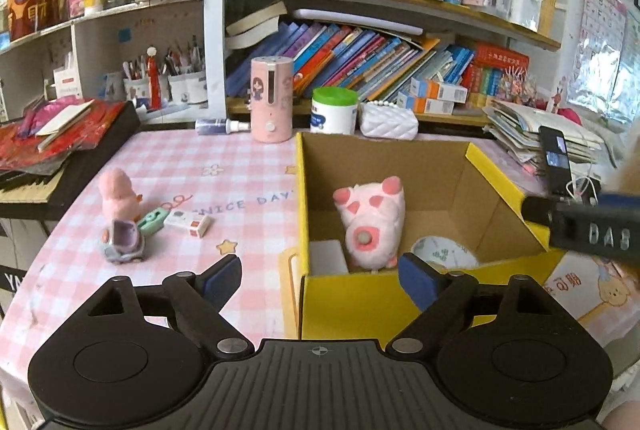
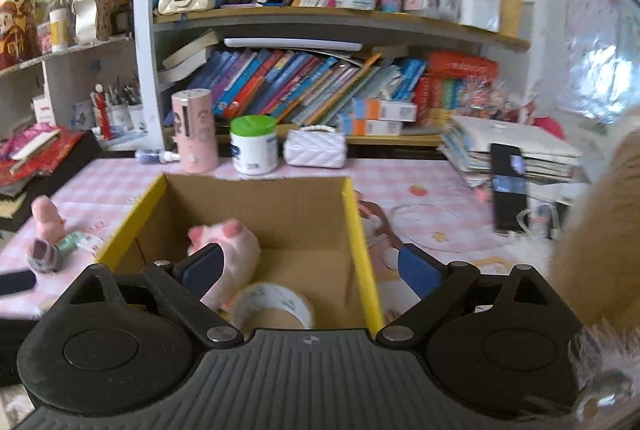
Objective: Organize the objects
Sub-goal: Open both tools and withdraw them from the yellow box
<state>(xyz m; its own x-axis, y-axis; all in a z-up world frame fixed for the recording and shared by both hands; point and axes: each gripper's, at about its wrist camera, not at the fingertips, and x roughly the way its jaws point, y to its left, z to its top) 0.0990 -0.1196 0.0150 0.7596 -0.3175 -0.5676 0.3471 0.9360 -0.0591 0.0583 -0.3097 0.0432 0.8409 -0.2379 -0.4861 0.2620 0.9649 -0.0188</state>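
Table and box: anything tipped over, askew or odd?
Yes. The small spray bottle lies on its side at the table's back edge, beside the upright pink dispenser. In the yellow box, the pink plush pig sits tilted, feet up. No spills or damage visible.

Two plush toys [image 1: 370, 222] [image 1: 116, 190], one box [image 1: 400, 302], one tape roll [image 1: 444, 252].

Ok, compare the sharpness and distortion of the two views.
Left wrist view: sharp, the plush pig in the cardboard box is crisp, and the shelves bow from the fisheye lens. Right wrist view: motion-blurred throughout, books smeared, window blown out.
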